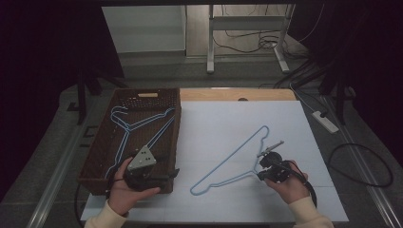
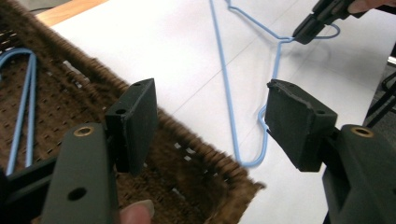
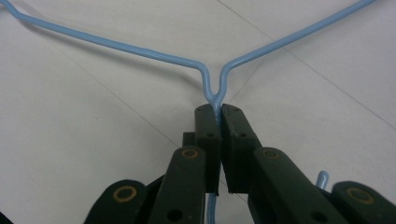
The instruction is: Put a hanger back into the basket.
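Hanger (image 1: 233, 159) of pale blue wire lies flat on the white table cover (image 1: 228, 123), right of the brown basket (image 1: 102, 142), its long bar running from the near left toward the far right. At its neck, where the two shoulders meet below the hook, the right gripper (image 1: 264, 166) has its jaws pressed together on the wire; the right gripper view shows the two black pads (image 3: 208, 126) pinching the twisted stem (image 3: 215, 100), with the shoulders spreading away to either side beyond them. The person's right hand (image 1: 290, 183) comes in from the near edge, cream sleeve at the wrist, and holds its tool low and pointed toward the far left, close to the table. The left hand (image 1: 126, 187) grips the left gripper (image 1: 173, 173) at the near right corner of the basket, its grey three-cornered plate facing up and the tool pointed right, toward the hanger. Its jaws stand spread wide with nothing between them; in the left gripper view they frame the basket's woven rim (image 2: 201, 154) and the rounded near end of the hanger (image 2: 252, 161) lying just beyond it on the cover. Inside the basket lie more blue hangers (image 1: 138, 128), stacked loosely against its floor. The two tools are well apart, one at each end of the hanger on the table.
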{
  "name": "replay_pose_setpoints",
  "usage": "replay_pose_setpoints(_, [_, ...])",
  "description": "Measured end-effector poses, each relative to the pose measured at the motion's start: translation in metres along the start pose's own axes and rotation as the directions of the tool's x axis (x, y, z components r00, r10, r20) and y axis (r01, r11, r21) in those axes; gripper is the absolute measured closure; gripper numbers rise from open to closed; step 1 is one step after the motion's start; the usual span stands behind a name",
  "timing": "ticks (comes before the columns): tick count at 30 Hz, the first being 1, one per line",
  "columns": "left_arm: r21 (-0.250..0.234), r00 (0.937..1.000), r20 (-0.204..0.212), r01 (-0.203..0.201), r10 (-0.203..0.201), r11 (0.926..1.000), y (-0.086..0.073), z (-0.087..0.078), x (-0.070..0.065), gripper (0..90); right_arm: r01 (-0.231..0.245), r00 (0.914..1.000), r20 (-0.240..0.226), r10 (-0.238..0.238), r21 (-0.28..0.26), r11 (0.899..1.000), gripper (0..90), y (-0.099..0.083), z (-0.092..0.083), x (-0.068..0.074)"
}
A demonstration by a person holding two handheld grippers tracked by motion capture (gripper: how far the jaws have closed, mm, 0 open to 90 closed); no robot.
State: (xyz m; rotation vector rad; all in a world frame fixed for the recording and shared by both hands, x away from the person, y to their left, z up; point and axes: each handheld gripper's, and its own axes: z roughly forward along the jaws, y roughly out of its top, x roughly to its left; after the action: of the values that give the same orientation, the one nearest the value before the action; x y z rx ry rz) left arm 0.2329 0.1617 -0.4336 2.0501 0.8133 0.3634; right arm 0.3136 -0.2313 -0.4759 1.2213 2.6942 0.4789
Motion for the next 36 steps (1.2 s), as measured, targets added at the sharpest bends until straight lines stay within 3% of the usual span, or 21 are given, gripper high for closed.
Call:
replay_pose_setpoints(16, [0.079, 0.9962, 0.066, -0.062, 0.057, 0.9949, 0.021, 0.041, -0.036, 34.7, 0.033, 0.9993, -0.018, -0.032, 0.011, 0.999, 86.4, 0.008, 0.002, 0.010])
replay_pose_setpoints(25, [0.134, 0.9885, 0.117, -0.112, 0.097, 0.9846, 0.030, 0.068, -0.055, 34.2, 0.038, 0.9990, -0.022, -0.038, 0.013, 0.999, 86.4, 0.009, 0.003, 0.013])
replay_pose_setpoints(36, [0.207, 0.9818, 0.157, -0.138, 0.107, 0.9686, 0.033, 0.099, -0.064, 32.5, 0.049, 0.9986, -0.022, -0.048, 0.018, 0.999, 86.4, 0.011, 0.003, 0.017])
